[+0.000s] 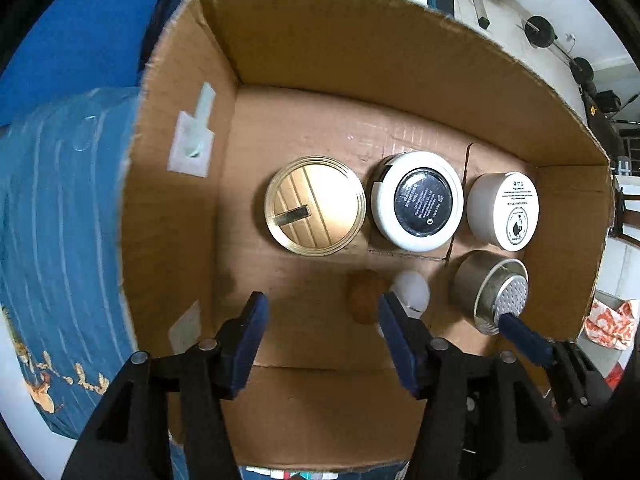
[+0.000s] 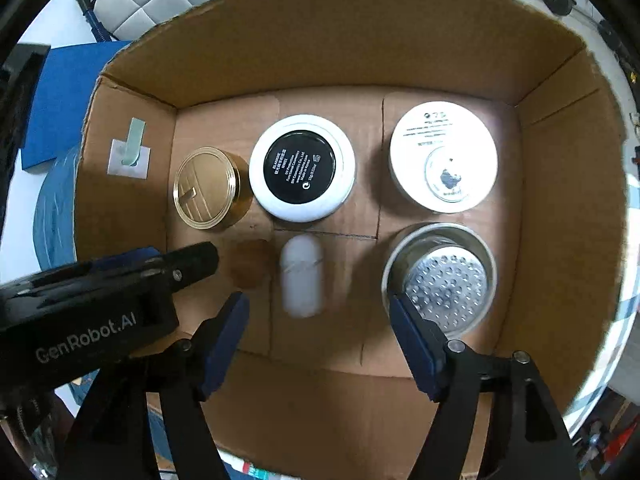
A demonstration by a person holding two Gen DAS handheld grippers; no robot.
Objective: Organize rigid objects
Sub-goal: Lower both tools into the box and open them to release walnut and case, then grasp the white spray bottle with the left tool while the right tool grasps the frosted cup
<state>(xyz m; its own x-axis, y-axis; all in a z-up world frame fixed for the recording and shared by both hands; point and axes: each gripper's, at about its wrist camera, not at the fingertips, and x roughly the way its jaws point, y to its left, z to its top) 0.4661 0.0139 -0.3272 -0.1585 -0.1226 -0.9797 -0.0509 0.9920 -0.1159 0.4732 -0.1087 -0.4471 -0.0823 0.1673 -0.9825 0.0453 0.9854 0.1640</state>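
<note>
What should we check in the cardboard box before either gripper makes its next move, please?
1. Left gripper open and holding nothing: ok.
2. Right gripper open and holding nothing: ok.
3. Back row in the cardboard box in line, gold tin, black-topped white jar, white labelled tub: ok.
4. Steel can lying flat on the floor: cannot tell; in the left view it looks tilted.
5. White capsule and brown lump settled: cannot tell; both are blurred.
6. Grippers apart from each other: ok, though close.
</note>
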